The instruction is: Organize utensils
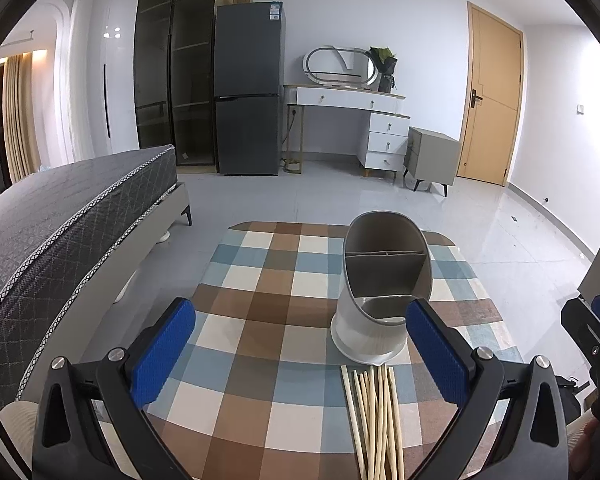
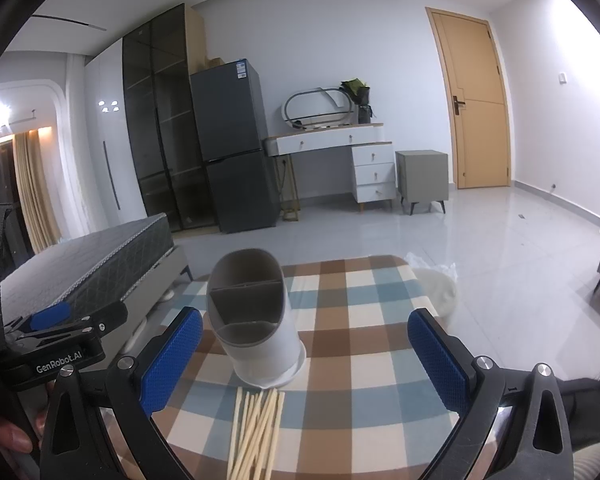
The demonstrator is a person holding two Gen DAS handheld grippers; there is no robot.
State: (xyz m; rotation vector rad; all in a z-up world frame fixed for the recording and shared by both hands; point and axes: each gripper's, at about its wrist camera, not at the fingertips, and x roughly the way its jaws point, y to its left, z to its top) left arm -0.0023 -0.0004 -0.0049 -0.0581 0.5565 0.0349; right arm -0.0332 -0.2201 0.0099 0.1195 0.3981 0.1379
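A grey and white utensil holder (image 1: 380,300) with inner compartments stands upright on the checked tablecloth (image 1: 260,320). It holds nothing that I can see. A bundle of several pale wooden chopsticks (image 1: 376,420) lies flat just in front of it. My left gripper (image 1: 300,344) is open and empty, hovering above the table before the holder. In the right wrist view the holder (image 2: 256,328) and chopsticks (image 2: 256,432) sit left of centre. My right gripper (image 2: 304,360) is open and empty, above the table.
The small table (image 2: 380,320) has rounded far corners, with tiled floor beyond. A bed (image 1: 60,232) stands to the left. A fridge (image 1: 248,88), dressing table (image 1: 348,120) and door (image 1: 492,96) stand at the far wall. The left gripper's body (image 2: 60,340) shows at the left edge.
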